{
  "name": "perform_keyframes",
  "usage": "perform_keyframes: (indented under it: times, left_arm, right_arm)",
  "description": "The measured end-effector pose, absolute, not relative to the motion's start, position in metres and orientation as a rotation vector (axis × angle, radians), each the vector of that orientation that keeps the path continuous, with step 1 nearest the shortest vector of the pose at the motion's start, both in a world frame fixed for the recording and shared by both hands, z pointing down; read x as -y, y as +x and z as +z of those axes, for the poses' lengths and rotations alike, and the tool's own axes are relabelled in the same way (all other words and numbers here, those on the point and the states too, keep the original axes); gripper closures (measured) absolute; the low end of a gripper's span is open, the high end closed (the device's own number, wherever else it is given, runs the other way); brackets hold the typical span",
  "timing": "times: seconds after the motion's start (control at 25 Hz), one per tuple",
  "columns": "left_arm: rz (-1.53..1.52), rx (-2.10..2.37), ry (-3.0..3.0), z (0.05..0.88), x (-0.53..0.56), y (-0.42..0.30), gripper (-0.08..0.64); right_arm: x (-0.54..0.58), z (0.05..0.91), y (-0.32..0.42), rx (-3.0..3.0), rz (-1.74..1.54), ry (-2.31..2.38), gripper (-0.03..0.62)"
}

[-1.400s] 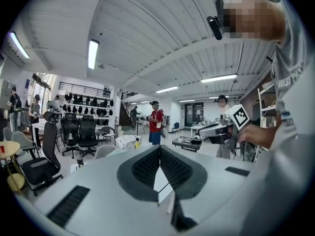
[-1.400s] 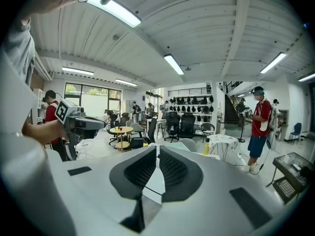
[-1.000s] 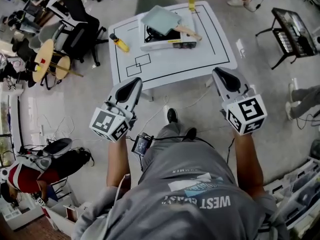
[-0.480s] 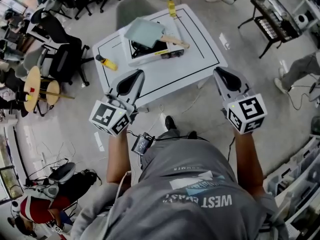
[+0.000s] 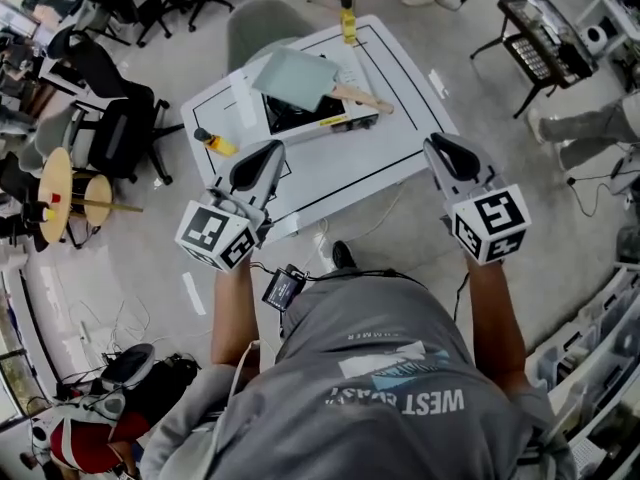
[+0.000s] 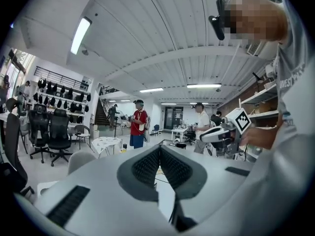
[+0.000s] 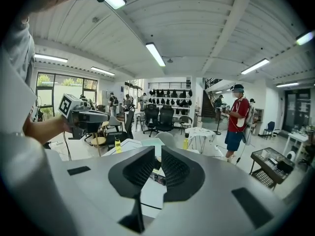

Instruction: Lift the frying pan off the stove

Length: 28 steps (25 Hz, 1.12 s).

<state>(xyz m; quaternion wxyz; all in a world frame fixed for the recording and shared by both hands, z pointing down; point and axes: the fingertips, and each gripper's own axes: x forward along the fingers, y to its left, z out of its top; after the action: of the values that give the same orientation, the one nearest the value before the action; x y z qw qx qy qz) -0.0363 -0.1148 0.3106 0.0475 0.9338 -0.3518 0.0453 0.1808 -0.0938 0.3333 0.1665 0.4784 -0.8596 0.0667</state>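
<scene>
Two claws, both mine, hover at the near edge of the white counter (image 5: 350,168), which fills the upper middle of the head view. My left claw (image 5: 268,152) is closed, its ribbed pads meeting at the tips with nothing between them. My right claw (image 5: 438,146) stands slightly apart; its jaws have just been opening and hold nothing.

The frying pan (image 5: 292,118) sits on the white stove (image 5: 350,126) towards the far side of the counter, well apart from both claws. A pale square lid (image 5: 290,76) lies over the pan, and the wooden handle (image 5: 362,98) sticks out to the right. A yellow strip on the stove's front carries print too small to read.

One yellow bottle (image 5: 215,143) lies at the counter's left edge and another bottle (image 5: 348,20) stands at the far edge. Black lines are drawn on the counter top.

My grey shirt (image 5: 395,400) reads "WEST" and then a blurred word. Each claw's cube shows black-and-white square markers.
</scene>
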Motion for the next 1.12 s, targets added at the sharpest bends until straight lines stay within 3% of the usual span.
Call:
perform_keyframes:
  times: [1.12]
  left_arm:
    - [0.137,1.280,2.652,0.348,0.169,-0.109,0.561]
  right_arm:
    - [0.223,0.410,0.121,2.365,0.205,1.057,0.479]
